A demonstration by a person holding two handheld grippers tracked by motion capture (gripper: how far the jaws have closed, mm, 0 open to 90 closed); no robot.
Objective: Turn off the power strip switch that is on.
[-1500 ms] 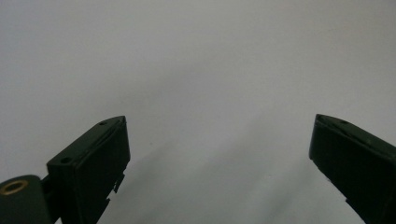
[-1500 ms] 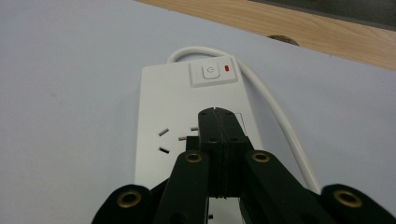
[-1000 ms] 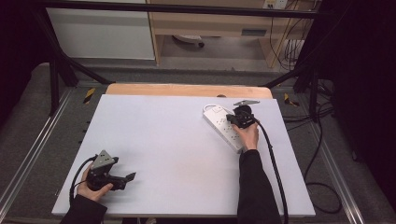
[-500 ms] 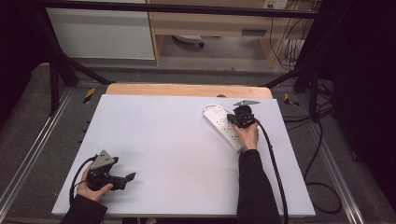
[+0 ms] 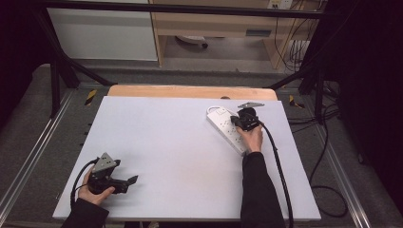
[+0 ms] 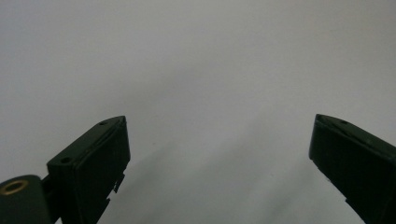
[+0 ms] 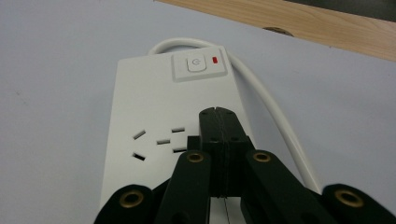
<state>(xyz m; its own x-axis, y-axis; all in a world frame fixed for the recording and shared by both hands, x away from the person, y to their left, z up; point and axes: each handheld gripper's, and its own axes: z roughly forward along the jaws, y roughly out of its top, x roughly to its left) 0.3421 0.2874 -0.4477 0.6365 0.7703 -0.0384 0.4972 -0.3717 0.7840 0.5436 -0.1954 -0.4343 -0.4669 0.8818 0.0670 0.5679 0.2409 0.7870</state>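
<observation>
A white power strip (image 5: 221, 123) lies at the back right of the white table (image 5: 180, 152). In the right gripper view the power strip (image 7: 154, 107) shows its power button (image 7: 195, 64) and a red light (image 7: 215, 59) at the far end, with sockets (image 7: 159, 142) nearer. My right gripper (image 7: 219, 112) is shut with nothing between the jaws, and its tips are over the strip just short of the button. In the high view the right gripper (image 5: 236, 122) rests over the strip. My left gripper (image 5: 131, 181) sits at the front left, open, over bare table (image 6: 210, 70).
The strip's white cable (image 7: 275, 116) curves round its far end and runs back along its right side. A wooden strip (image 5: 190, 91) borders the table's far edge. Black cables (image 5: 278, 166) trail from the right gripper toward the front edge.
</observation>
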